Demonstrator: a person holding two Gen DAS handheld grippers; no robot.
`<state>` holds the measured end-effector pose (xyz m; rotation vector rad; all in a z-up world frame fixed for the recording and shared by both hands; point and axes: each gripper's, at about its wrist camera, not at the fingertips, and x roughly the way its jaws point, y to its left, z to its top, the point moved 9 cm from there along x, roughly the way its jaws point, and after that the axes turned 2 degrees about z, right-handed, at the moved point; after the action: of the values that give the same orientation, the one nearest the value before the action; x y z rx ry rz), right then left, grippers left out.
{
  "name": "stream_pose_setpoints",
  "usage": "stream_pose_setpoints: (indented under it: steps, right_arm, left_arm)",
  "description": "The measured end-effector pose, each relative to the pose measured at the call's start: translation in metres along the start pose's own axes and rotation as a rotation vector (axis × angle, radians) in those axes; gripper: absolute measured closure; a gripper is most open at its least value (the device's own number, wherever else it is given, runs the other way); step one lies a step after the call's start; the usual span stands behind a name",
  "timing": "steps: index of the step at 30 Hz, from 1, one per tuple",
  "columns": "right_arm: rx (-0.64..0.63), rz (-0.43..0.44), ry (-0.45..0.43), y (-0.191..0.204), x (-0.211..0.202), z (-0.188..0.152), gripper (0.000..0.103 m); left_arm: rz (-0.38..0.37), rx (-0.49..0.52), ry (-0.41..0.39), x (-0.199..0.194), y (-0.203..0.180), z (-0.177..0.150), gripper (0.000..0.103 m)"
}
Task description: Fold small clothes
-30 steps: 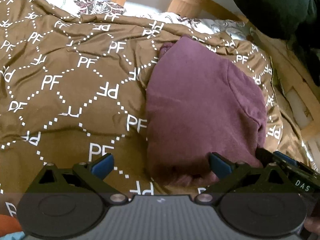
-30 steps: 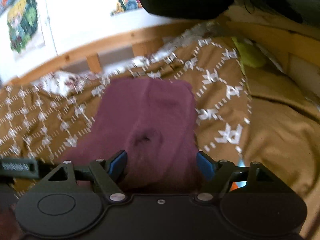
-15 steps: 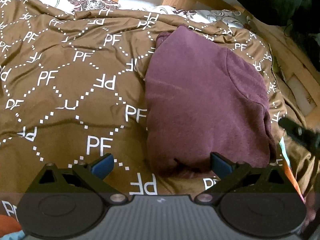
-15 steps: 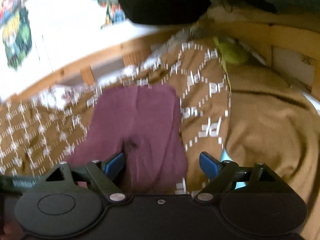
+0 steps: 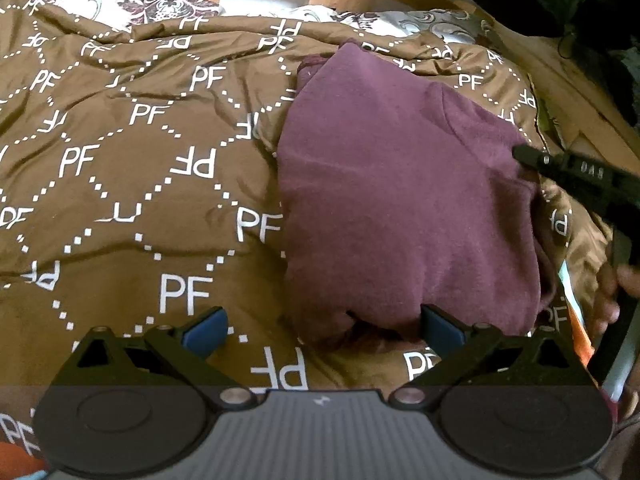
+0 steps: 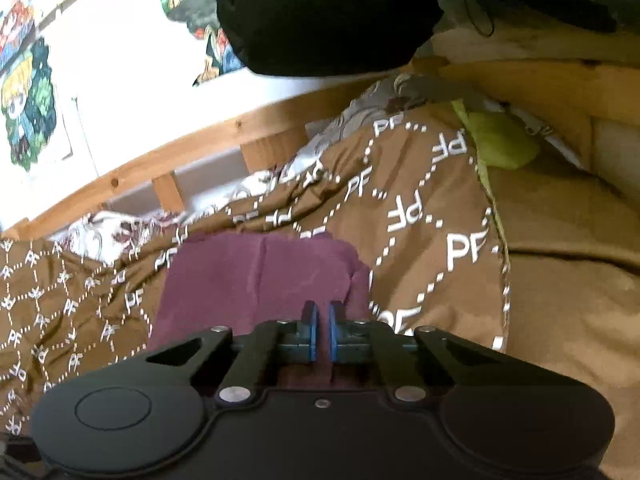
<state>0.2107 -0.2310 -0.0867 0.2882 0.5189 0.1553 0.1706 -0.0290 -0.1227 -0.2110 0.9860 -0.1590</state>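
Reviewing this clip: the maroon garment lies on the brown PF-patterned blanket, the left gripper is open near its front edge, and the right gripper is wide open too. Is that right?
Not quite. The right gripper is shut, not wide open: the right wrist view shows its blue pads nearly together over the maroon garment; its jaws have just been closing. The rest holds: the garment lies on the brown blanket, and the left gripper is open near its front edge.

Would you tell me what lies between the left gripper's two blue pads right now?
In the left wrist view, the left gripper stands open, with brown PF bedspread and the near edge of the maroon garment between its pads; neither pad presses on it.
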Motion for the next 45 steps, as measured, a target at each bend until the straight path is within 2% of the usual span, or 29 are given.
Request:
stream_pose_setpoints:
  steps: [3, 5, 6, 7, 10, 13, 16, 23, 32, 37, 40, 45]
  right_arm:
    - [-0.011, -0.014, -0.005, -0.005, 0.007, 0.007, 0.098]
    - [0.015, -0.017, 0.022, -0.010, 0.013, 0.002, 0.097]
    - [0.034, -0.014, 0.033, -0.013, 0.013, -0.003, 0.093]
    - [0.048, -0.009, 0.031, -0.015, 0.012, -0.007, 0.084]
    - [0.082, 0.014, 0.011, -0.022, 0.005, -0.012, 0.073]
    - [0.110, 0.030, -0.012, -0.026, 0.003, -0.008, 0.055]
    - [0.098, 0.049, -0.019, -0.023, 0.009, -0.004, 0.045]
    - [0.087, 0.064, 0.015, -0.021, 0.039, -0.002, 0.042]
    - [0.065, 0.070, 0.017, -0.021, 0.041, -0.012, 0.041]
    - [0.028, 0.047, 0.014, -0.019, 0.040, -0.014, 0.045]
    - [0.023, 0.049, 0.012, -0.019, 0.040, -0.015, 0.046]
    - [0.027, 0.049, 0.008, -0.019, 0.038, -0.015, 0.045]
  left_arm:
    - [-0.004, 0.000, 0.001, 0.002, -0.001, -0.001, 0.000]
    - [0.003, 0.016, -0.002, 0.002, -0.002, 0.000, 0.000]
    - [0.003, 0.020, -0.005, 0.001, -0.002, 0.000, 0.000]
    - [0.002, 0.020, -0.006, 0.001, -0.002, 0.000, 0.000]
    - [-0.004, 0.011, -0.001, 0.001, -0.001, -0.001, 0.000]
    - [-0.002, 0.013, -0.001, 0.001, -0.001, -0.001, 0.000]
    - [0.001, 0.016, 0.000, 0.001, -0.001, -0.001, 0.000]
    - [0.010, 0.033, -0.002, 0.002, -0.003, -0.002, 0.000]
    - [0.025, 0.060, -0.004, 0.004, -0.006, -0.002, 0.000]
    - [-0.010, 0.048, -0.016, -0.006, -0.003, 0.003, 0.001]
    - [-0.036, 0.052, -0.072, -0.023, 0.001, 0.016, 0.001]
    - [-0.053, -0.005, -0.259, -0.053, 0.019, 0.070, 0.001]
